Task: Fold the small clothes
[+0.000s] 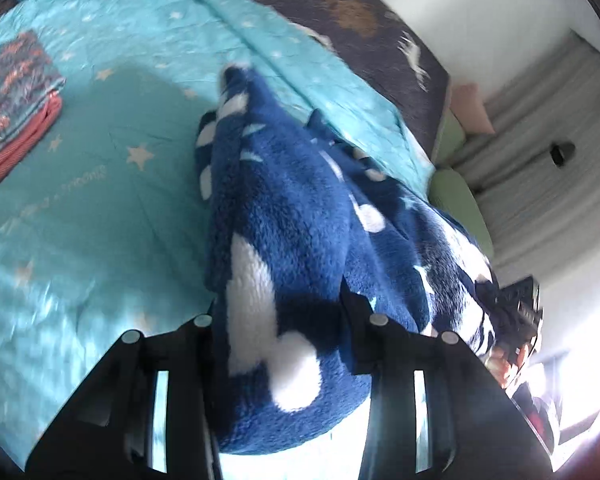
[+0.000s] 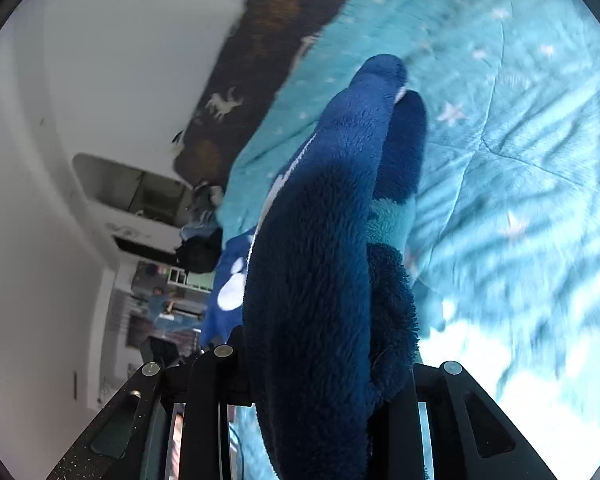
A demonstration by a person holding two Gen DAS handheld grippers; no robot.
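The left gripper point(image 1: 284, 320) has its fingers point(image 1: 360, 312) pinching a thick bunch of the fleece point(image 1: 300, 208), a dark blue plush garment with white patches. The cloth fills the gap between the fingers, so they stand partly spread around it. From there the fleece runs away across the quilt point(image 1: 100, 208), a turquoise cover with pale stars on the bed, and drapes off to the right.

The right gripper point(image 2: 324, 364) likewise pinches the fleece point(image 2: 316, 248); its fingers point(image 2: 208, 364) press against either side of a fat roll of the blue pile, which rises between them and reaches far up the view. A lighter teal patch shows on the roll's right side. The fleece is thus held at two places, above the quilt point(image 2: 520, 168).

Only the left wrist view shows the stack point(image 1: 12, 96) of folded clothes lying on the quilt at far left, a floral piece on top of a red striped one, well apart from the fleece. It also shows a dark blanket point(image 1: 340, 12) beyond the quilt and curtains point(image 1: 548, 184) at right.

Only the right wrist view shows the white wall point(image 2: 80, 80), with furniture, blurred, beyond the bed's edge.
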